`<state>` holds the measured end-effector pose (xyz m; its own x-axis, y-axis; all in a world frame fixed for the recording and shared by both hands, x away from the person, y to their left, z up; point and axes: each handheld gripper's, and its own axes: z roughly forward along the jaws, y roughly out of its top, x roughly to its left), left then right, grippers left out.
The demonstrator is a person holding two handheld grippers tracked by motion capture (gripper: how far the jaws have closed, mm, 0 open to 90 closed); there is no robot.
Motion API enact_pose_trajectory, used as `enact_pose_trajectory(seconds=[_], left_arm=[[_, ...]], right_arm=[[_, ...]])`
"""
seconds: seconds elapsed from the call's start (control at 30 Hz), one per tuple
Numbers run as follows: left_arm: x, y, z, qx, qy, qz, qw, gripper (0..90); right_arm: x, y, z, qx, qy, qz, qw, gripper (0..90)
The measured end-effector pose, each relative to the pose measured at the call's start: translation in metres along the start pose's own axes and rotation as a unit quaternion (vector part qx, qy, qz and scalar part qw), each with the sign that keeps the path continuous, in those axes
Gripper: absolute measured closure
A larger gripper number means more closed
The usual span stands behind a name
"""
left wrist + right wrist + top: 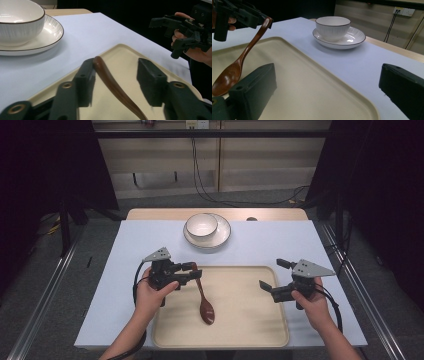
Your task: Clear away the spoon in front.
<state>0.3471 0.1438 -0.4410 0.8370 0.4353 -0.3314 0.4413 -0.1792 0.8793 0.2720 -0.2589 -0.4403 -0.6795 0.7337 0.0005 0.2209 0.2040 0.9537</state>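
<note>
A wooden spoon (204, 296) is leaning against one pad of the half-open left gripper (117, 75) over a tray (250, 320); the right gripper (272, 277) is gaping wide, a bowl (202, 225) sitting beyond.

Both hands are bare, with no sleeves. The left gripper (186, 273) and right gripper (272, 277) are black and blocky, with brass-ringed screw holes. Each has a grey three-cornered plate on top and a black cable.

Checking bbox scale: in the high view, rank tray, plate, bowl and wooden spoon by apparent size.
1. Tray, largest by far.
2. Plate.
3. and 4. Unsure: the wooden spoon is longer than the bowl is wide, but much thinner, so I won't rank them.
</note>
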Motion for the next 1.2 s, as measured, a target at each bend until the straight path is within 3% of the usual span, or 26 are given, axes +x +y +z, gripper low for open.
enact_pose_trajectory(seconds=[0.2, 0.37, 0.77, 1.13, 1.2], left_arm=[[0.004, 0.0, 0.005, -0.013, 0.009, 0.001, 0.9999, 32.0], [0.007, 0.001, 0.006, -0.016, 0.024, 0.018, 0.9994, 22.3], [0.007, 0.009, 0.0, -0.014, 0.035, 0.047, 0.9982, 16.9], [0.009, 0.01, -0.016, -0.021, 0.044, 0.06, 0.997, 14.5], [0.01, 0.01, -0.019, -0.021, 0.049, 0.06, 0.9967, 14.3]], right_arm=[[0.0, 0.0, 0.0, 0.001, -0.001, -0.001, 1.0, 0.9], [-0.001, 0.0, 0.0, 0.004, 0.001, -0.004, 1.0, 0.9], [-0.001, 0.0, 0.0, 0.003, 0.001, -0.002, 1.0, 0.9], [-0.001, 0.001, -0.002, 0.003, 0.003, -0.001, 1.0, 0.9], [-0.001, 0.001, -0.001, 0.0, -0.005, -0.003, 1.0, 0.9]])
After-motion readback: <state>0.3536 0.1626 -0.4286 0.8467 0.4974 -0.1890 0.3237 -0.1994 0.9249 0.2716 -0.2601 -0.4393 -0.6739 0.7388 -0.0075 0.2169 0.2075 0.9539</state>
